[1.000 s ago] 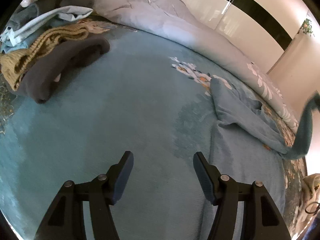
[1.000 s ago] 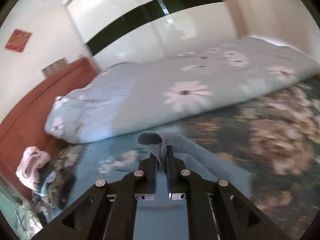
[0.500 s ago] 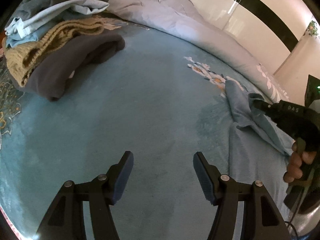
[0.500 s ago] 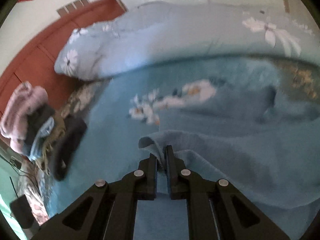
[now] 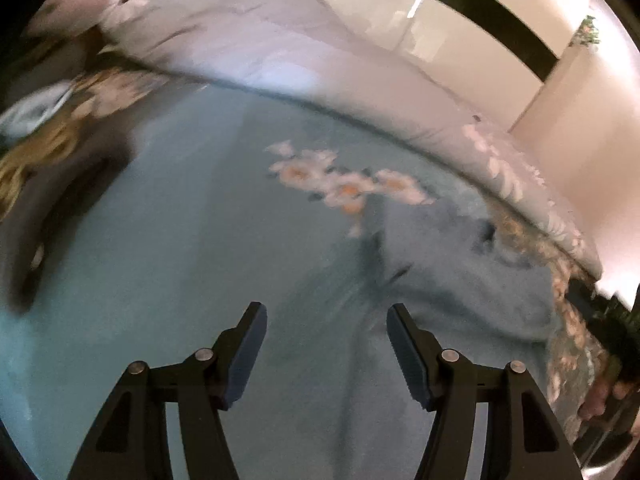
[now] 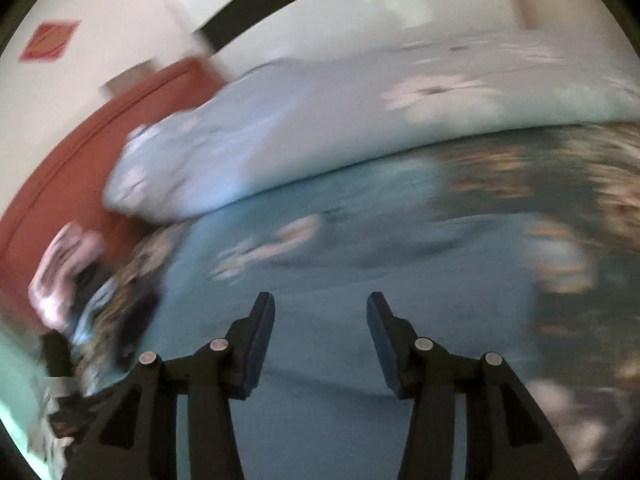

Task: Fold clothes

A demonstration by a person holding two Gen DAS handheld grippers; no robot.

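Note:
A blue garment [image 5: 460, 280] lies crumpled on the teal bedsheet [image 5: 180, 260], to the right of and just beyond my left gripper [image 5: 324, 320]. That gripper is open with only sheet between its fingers, and its right fingertip sits at the garment's near edge. In the right wrist view, my right gripper [image 6: 320, 308] hangs over the bed with its jaws opening and nothing between them. The garment [image 6: 420, 248] is a blurred blue patch ahead of it. Both views are smeared by motion.
A heap of unfolded clothes [image 5: 44, 168] fills the left of the bed and also shows as the heap [image 6: 100, 300]. A pale flowered duvet [image 5: 280, 52] is bunched along the far side. A person's hand [image 5: 600, 396] shows at the right edge. A red headboard [image 6: 80, 152] stands behind.
The right gripper came down with the blue garment pinched, then let it go and spread its jaws. The left gripper stayed open and moved toward the garment.

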